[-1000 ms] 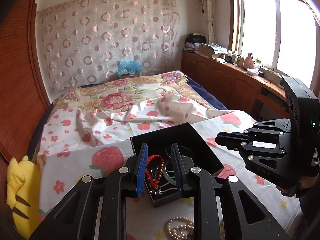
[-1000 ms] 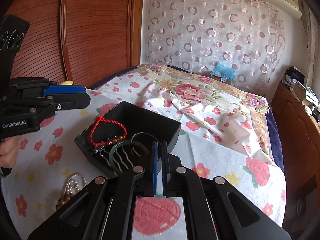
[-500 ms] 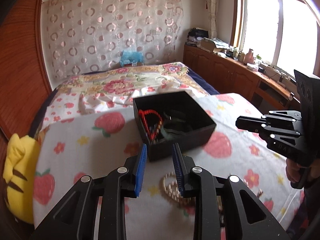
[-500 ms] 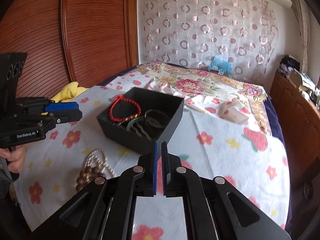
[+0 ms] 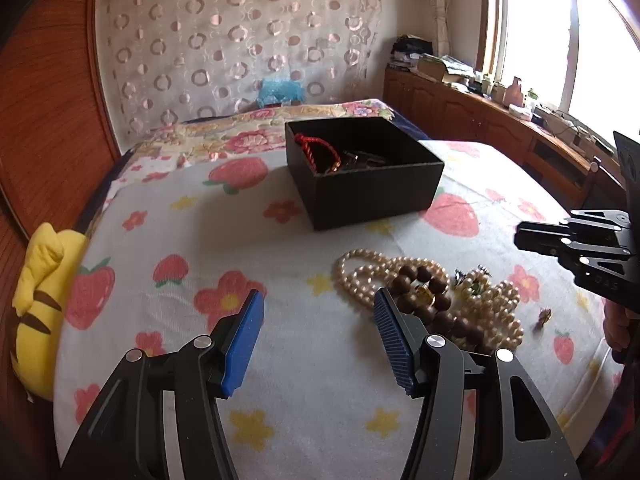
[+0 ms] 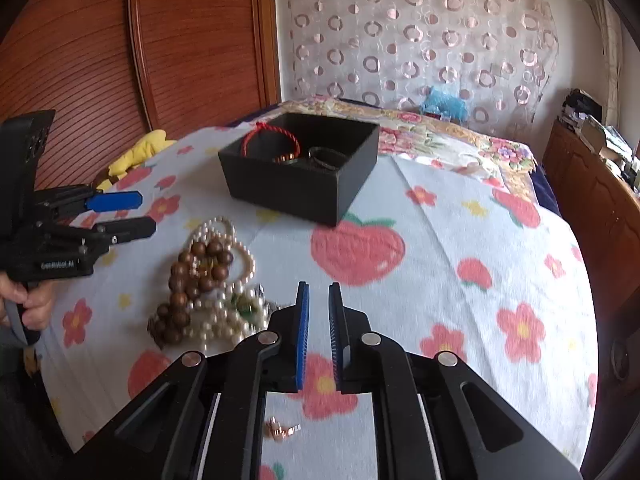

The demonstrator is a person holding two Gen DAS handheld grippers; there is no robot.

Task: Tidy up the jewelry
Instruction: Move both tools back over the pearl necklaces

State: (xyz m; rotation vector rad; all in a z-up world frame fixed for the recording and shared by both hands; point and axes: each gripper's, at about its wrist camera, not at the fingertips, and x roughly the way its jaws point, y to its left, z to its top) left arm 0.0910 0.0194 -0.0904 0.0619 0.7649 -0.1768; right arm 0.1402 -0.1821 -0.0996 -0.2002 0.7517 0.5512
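A black box (image 5: 362, 184) (image 6: 296, 184) stands on the flowered bedsheet and holds a red cord bracelet (image 5: 318, 151) (image 6: 270, 138) and dark bangles (image 6: 326, 158). A heap of pearl necklaces (image 5: 472, 304) (image 6: 224, 320) and a brown wooden bead bracelet (image 5: 424, 300) (image 6: 192, 280) lies in front of it. My left gripper (image 5: 318, 330) (image 6: 134, 212) is open and empty just left of the heap. My right gripper (image 6: 318, 320) (image 5: 520, 236) is slightly open and empty, right of the heap. A small copper piece (image 6: 282, 432) lies under it.
A small gold trinket (image 5: 544, 314) lies right of the heap. A yellow plush toy (image 5: 36, 304) sits at the bed's left edge by the wooden wall. A wooden cabinet (image 5: 480, 120) with clutter runs along the window on the right.
Both grippers have pulled back from the box toward the near side of the bed. The left jaws opened wide and the right jaws opened a little. The jewelry heap came into full view.
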